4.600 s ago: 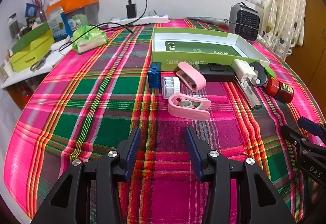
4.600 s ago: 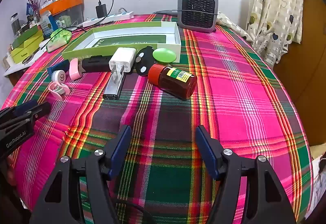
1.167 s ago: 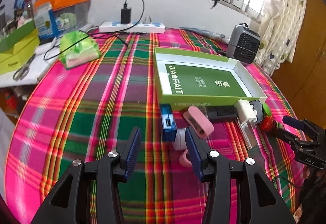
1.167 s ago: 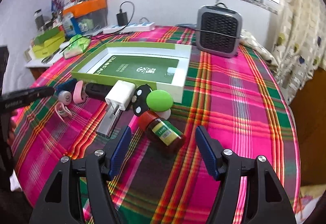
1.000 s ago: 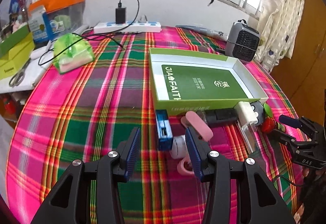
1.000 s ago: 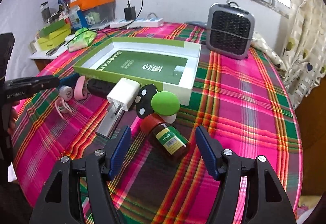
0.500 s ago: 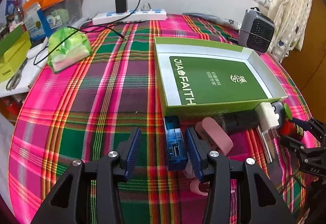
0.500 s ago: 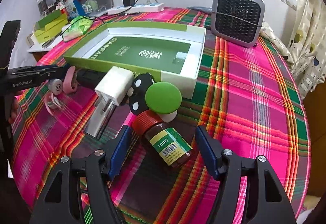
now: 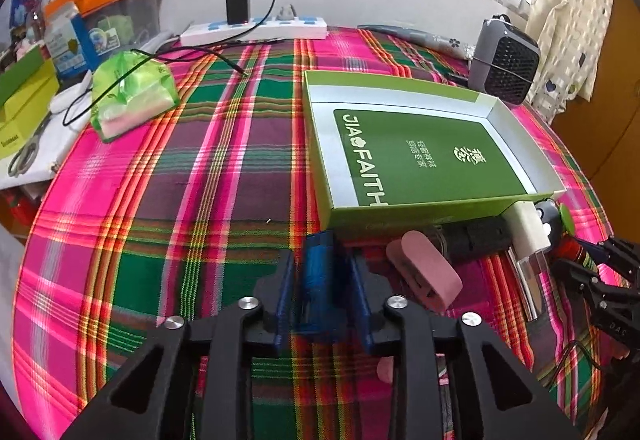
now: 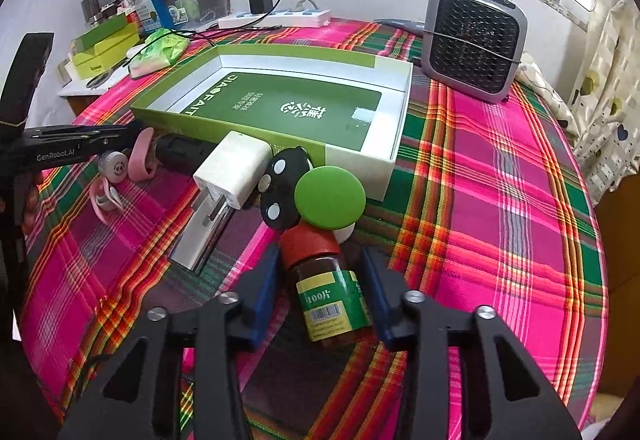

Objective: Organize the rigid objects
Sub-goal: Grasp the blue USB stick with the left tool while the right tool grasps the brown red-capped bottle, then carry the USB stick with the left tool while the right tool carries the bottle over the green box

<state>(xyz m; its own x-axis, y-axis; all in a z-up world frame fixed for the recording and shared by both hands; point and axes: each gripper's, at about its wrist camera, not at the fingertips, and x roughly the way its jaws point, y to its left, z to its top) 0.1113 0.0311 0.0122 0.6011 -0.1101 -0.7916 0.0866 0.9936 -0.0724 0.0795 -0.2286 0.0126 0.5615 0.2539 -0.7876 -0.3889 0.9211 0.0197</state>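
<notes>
A blue translucent box (image 9: 320, 280) lies on the plaid cloth just in front of the green tray (image 9: 400, 218). My left gripper (image 9: 320, 260) has its jaws closing, with both pads against the box's sides. It also shows in the right wrist view as a black arm, the left gripper (image 10: 134, 134). A brown pill bottle (image 10: 332, 300) with a red cap lies on its side. My right gripper (image 10: 319, 256) is closing too, pads on the bottle. In the left wrist view the right gripper (image 9: 592, 260) sits at the far right, by the bottle's cap (image 9: 572, 248).
Along the tray's front lie a pink case (image 9: 424, 272), a black cylinder (image 9: 472, 240), a white charger (image 10: 232, 168), a silver bar (image 10: 200, 240), a black disc (image 10: 280, 196) and a green lid (image 10: 330, 196). A grey heater (image 10: 474, 44) stands behind the tray. A power strip (image 9: 256, 30) and a green bag (image 9: 132, 96) are at the back left.
Both pairs of jaws stood wide open before and have now closed in, the left on the blue box, the right on the bottle. The blue box has shifted to the middle between the left fingers.
</notes>
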